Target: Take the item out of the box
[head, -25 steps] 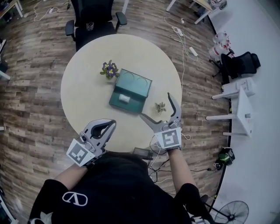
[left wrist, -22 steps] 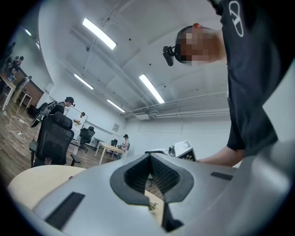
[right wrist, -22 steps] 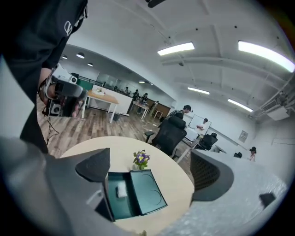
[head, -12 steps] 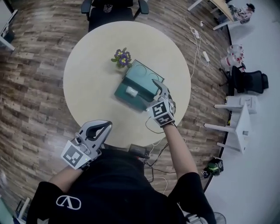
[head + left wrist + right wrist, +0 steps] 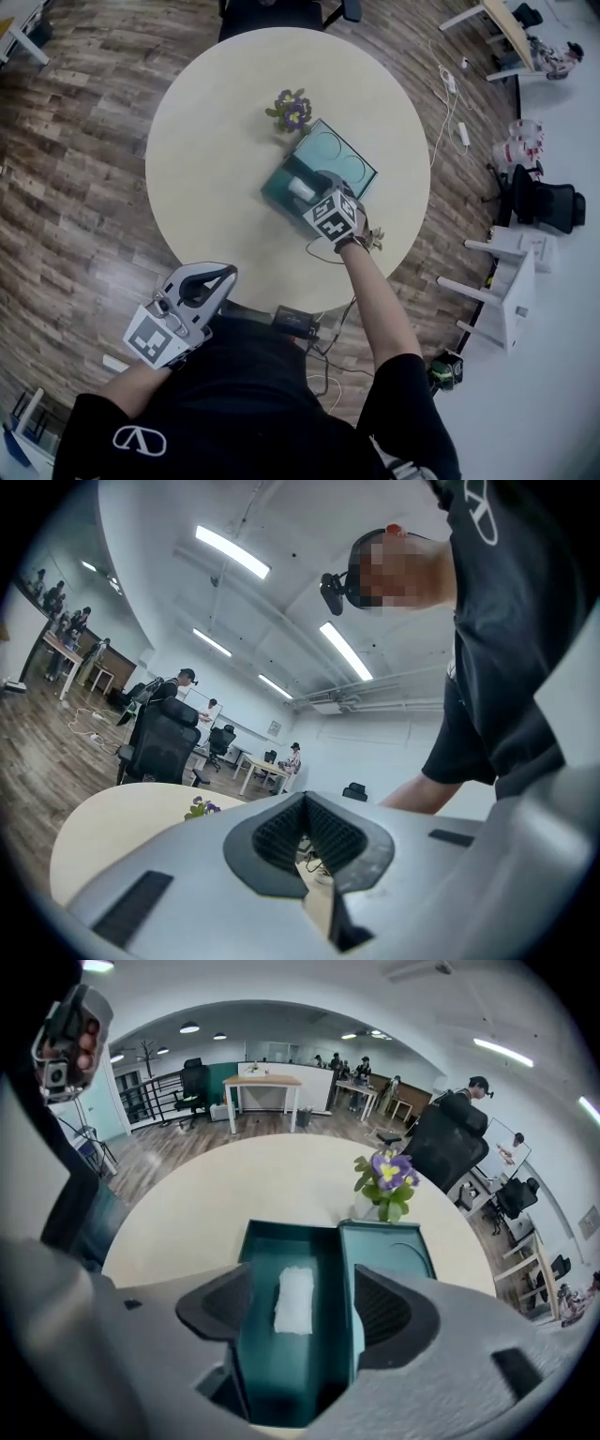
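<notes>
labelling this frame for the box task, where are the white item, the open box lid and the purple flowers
white item (image 5: 294,1299), right gripper view, its middle
box lid (image 5: 386,1249), right gripper view, its inner face
purple flowers (image 5: 292,111), head view, the blooms

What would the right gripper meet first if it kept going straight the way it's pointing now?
Most likely the white item lying in the open teal box. It sits centred between the closing jaws of the right gripper, not yet touched. How far off it is, is hard to judge.
</notes>
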The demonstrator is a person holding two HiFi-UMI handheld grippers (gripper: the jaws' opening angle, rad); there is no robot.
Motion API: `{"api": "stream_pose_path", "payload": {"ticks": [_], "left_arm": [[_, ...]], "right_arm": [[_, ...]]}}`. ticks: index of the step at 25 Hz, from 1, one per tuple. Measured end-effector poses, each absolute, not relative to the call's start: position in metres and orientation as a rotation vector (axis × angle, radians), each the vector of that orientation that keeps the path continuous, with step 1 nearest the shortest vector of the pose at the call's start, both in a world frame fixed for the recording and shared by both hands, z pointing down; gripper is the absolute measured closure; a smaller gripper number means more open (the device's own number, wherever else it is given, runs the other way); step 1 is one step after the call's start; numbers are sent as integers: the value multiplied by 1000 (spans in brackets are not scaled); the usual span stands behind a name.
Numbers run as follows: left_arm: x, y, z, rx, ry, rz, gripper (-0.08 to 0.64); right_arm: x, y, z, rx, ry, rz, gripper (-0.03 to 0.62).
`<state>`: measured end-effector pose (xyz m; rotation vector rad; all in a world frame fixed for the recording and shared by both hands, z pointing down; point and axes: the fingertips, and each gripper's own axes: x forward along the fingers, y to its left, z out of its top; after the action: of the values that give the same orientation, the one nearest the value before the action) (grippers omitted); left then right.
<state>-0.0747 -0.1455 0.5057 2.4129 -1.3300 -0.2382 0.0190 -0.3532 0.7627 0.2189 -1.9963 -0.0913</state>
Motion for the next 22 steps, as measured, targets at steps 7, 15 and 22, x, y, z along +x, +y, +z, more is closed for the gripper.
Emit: {"api": "stream_pose_path", "payload": {"ticks": [7,15,22], "left_arm": [[-81,-135,521,2367,-1342,-240,555],[-89,-123,534,2329,-1357,-239,555],[-92,-118,537,2322,-1355,-240,555]], "right_arm": [[17,-341,817,94,-1891,-36,281],[19,-339,852,35,-1778,-26,326],[21,-334,868,-28,-1680,-90,368]]}}
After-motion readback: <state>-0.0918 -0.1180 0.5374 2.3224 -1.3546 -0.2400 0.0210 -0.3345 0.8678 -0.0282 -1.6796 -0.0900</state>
